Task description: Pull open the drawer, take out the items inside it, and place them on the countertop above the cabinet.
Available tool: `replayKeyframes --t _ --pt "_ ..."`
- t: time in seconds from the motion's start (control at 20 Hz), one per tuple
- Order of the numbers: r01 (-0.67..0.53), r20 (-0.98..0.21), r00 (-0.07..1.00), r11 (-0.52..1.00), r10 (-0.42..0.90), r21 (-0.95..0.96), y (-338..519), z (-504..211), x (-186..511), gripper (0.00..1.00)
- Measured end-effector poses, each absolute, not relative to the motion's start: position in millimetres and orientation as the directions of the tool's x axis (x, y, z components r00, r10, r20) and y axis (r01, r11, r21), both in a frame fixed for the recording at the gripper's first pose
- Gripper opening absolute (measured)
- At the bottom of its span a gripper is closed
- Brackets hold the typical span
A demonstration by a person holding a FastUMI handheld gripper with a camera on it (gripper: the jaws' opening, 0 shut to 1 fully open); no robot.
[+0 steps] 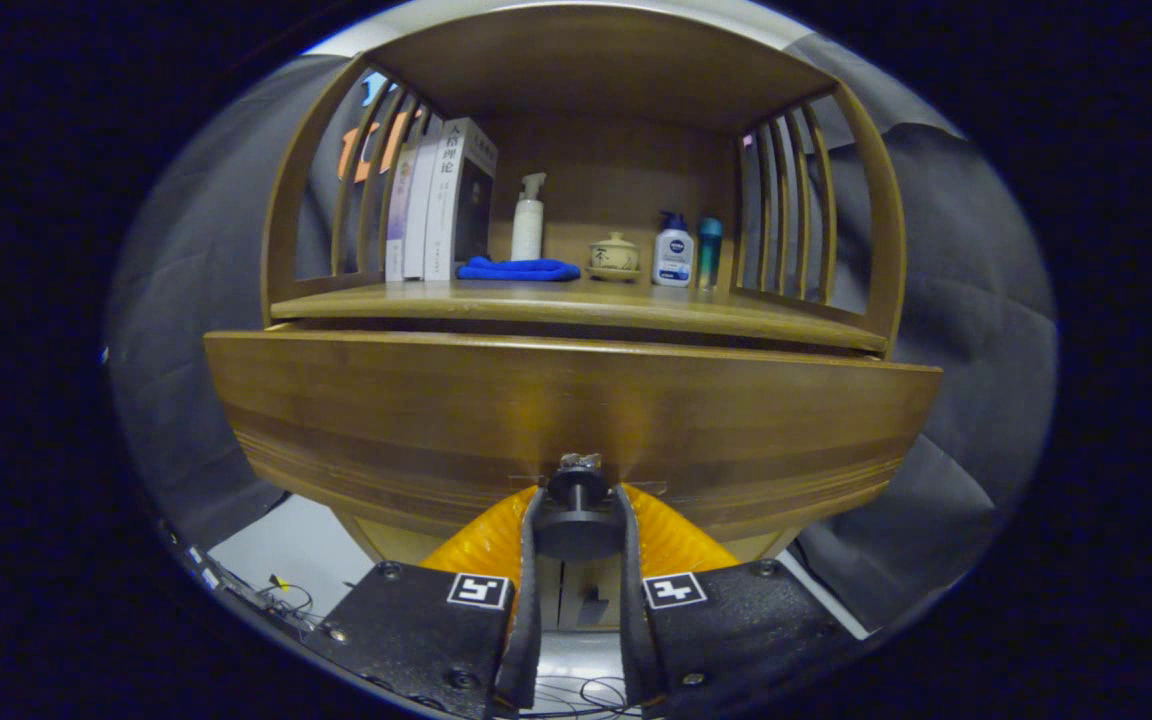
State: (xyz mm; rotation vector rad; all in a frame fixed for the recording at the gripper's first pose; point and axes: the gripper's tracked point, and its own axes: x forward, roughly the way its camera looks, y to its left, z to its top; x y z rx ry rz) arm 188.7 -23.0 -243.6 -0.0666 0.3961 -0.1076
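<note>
The gripper (576,525) has its two fingers (529,580) drawn in close around the dark round knob (576,510) of the drawer, one finger pressing on each side of it, so the jaws are nearly together with only the knob's width between them. The knob's stem meets the drawer front (576,400) just ahead of the fingertips. That wooden front spreads wide to either side of the jaws and stands forward of the cabinet body, with a shadowed gap along its top edge under the countertop; what lies inside the drawer cannot be seen from here.

Beyond the jaws and above the drawer front runs the countertop (576,305), a wooden shelf with slatted sides and a wooden roof. On it, beyond and to the left of the fingers, stand several upright books (436,205). Next to them is a white spray bottle (528,220) with a folded blue cloth (518,269) lying in front of its foot. Straight beyond the jaws and slightly right sits a small lidded ceramic pot (614,255) on a saucer, then a white pump bottle (674,252) and, just beside it, a slim teal bottle (709,250)
</note>
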Motion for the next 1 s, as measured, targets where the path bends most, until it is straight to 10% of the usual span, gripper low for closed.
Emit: replayKeyframes --t 1.0 --pt "0.020 -0.403 0.915 0.999 -0.033 -0.036 -9.5 -253.9 71.0 0.36"
